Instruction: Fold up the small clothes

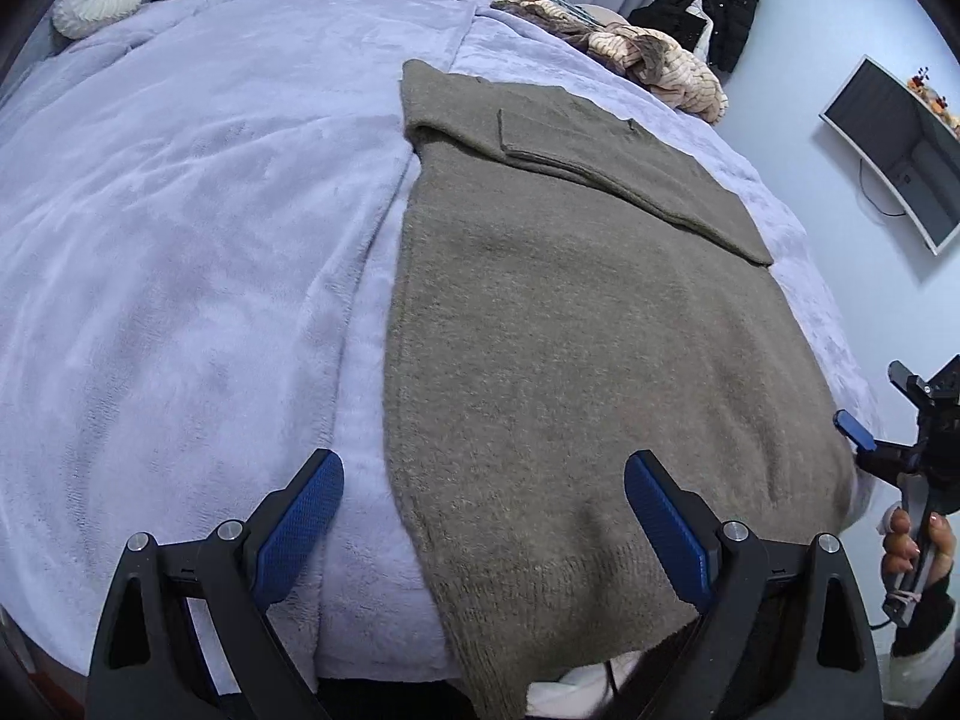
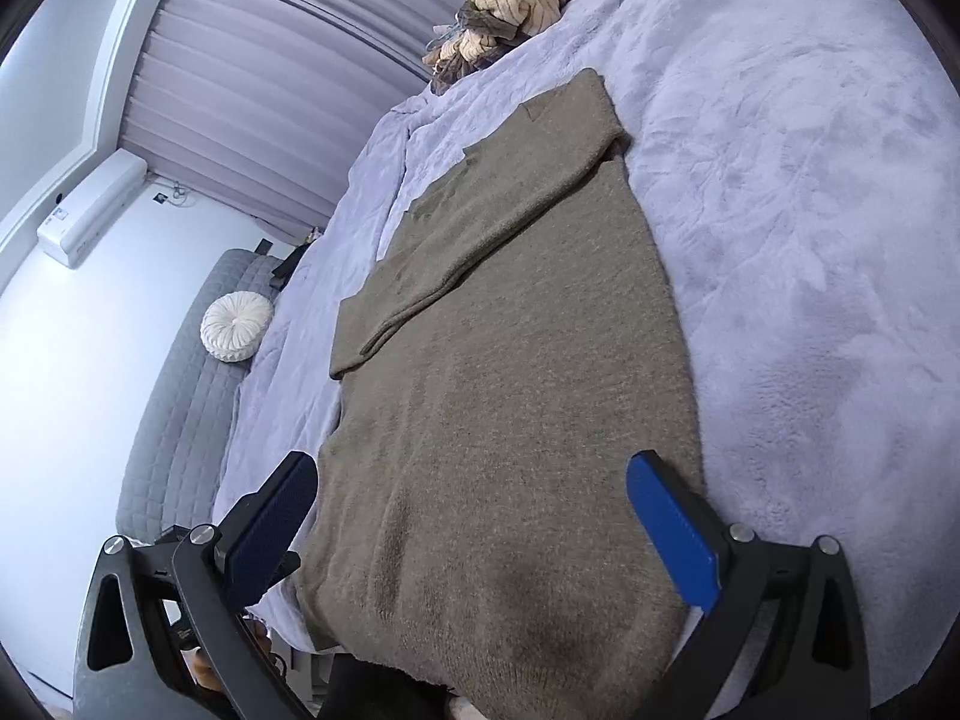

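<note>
An olive-grey knit sweater (image 1: 570, 330) lies flat on the lavender blanket (image 1: 180, 240), its sleeves folded across the far chest, its hem hanging over the near bed edge. My left gripper (image 1: 483, 480) is open and empty, its jaws wide apart just above the sweater's near left hem edge. The sweater also shows in the right wrist view (image 2: 510, 360). My right gripper (image 2: 471, 486) is open and empty over the sweater's near hem. It also shows at the far right of the left wrist view (image 1: 852, 429), off the bed corner.
A pile of striped beige clothes (image 1: 654, 63) lies at the bed's far edge. A round white cushion (image 2: 236, 324) sits on a grey quilt beside the bed. A black coat (image 1: 714, 6) hangs on the wall, and a monitor (image 1: 900, 150) is mounted at right.
</note>
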Demonstrator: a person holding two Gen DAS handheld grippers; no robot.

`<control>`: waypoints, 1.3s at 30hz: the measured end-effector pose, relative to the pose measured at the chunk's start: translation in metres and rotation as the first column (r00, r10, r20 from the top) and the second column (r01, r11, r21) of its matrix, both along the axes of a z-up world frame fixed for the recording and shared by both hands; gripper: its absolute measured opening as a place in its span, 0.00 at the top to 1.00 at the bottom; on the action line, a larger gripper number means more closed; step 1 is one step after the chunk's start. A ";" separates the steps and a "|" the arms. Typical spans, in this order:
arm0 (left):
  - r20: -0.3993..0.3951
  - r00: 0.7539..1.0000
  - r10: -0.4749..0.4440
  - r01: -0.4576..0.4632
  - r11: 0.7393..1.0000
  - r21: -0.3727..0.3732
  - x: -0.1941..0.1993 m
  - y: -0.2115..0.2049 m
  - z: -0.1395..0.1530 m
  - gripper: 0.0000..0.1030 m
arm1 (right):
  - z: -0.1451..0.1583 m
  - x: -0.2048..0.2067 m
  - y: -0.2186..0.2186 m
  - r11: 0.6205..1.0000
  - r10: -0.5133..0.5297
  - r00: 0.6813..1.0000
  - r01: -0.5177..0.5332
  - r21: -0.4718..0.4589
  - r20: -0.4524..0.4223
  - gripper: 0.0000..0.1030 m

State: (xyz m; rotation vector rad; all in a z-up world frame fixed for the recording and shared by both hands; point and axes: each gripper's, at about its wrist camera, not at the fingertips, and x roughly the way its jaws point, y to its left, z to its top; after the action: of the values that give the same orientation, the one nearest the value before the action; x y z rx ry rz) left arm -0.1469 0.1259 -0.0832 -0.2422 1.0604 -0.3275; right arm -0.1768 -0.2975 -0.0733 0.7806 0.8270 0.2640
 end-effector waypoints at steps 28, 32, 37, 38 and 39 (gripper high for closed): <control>-0.114 0.981 -0.156 0.119 0.954 -0.274 -0.016 -0.027 -0.009 0.08 | -0.033 -0.035 0.020 0.933 0.251 0.968 -0.244 0.264 0.006 0.01; -0.123 0.983 -0.137 0.106 0.968 -0.227 -0.015 -0.031 -0.008 0.31 | -0.045 -0.036 0.024 0.932 0.259 0.965 -0.235 0.275 -0.052 0.23; -0.148 0.980 -0.130 0.093 0.968 -0.232 -0.010 -0.025 -0.012 0.87 | -0.062 -0.029 0.032 0.927 0.270 0.957 -0.228 0.298 -0.107 0.93; -0.142 0.981 -0.128 0.090 0.964 -0.252 -0.009 -0.022 -0.010 0.87 | -0.057 -0.027 0.033 0.921 0.277 0.958 -0.241 0.307 -0.079 0.93; -0.134 0.983 -0.129 0.088 0.958 -0.273 -0.008 -0.019 -0.007 0.87 | -0.052 -0.026 0.032 0.915 0.281 0.958 -0.252 0.316 -0.049 0.93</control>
State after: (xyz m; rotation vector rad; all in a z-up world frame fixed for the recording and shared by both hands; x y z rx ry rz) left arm -0.1547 0.1065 -0.0904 -0.4561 1.1810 -0.5597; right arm -0.2029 -0.2650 -0.1249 0.9761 0.9969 0.6156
